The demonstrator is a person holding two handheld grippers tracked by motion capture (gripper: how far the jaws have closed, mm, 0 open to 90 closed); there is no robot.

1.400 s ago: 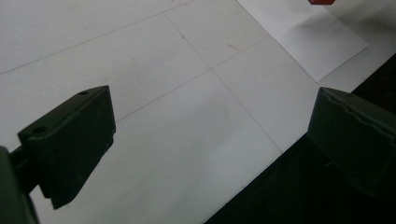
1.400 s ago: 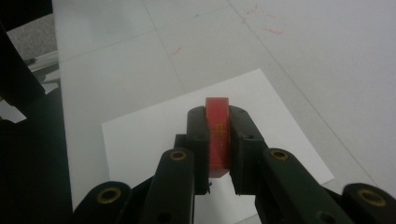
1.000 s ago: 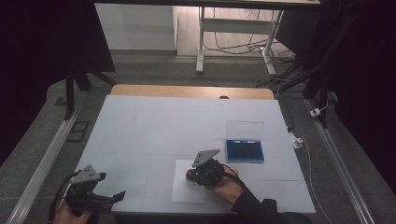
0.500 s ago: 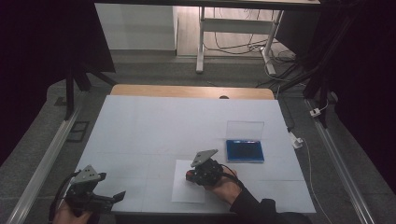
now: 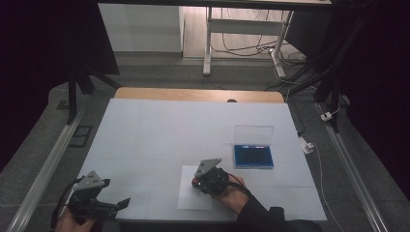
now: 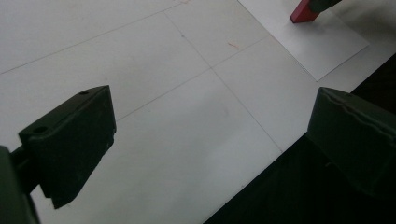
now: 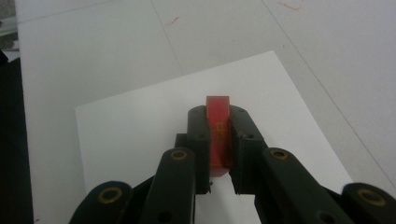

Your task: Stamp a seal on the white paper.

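- Stamp [image 7: 218, 135], a slim red block, sits clamped upright between the jaws of the right gripper [image 7: 218, 116], its lower end on or just above the white sheet of paper [image 7: 140, 126] near the table's [image 5: 145, 125] front edge; contact itself is hidden.
- Pressing well, as I judge it, means keeping the block square to the sheet and pushing straight down with no sliding (a tilt would likely print one edge only), then lifting straight off.
- Left gripper [image 6: 205, 140] hangs idle past the front left corner, jaws wide with nothing between them; it could pin the sheet if it creeps.
- Blue ink pad [image 5: 253, 156] lies well apart to the right, its clear lid [image 5: 254, 134] standing open.
- Writing: faint yellow characters run along the stamp's top face, too small to read.
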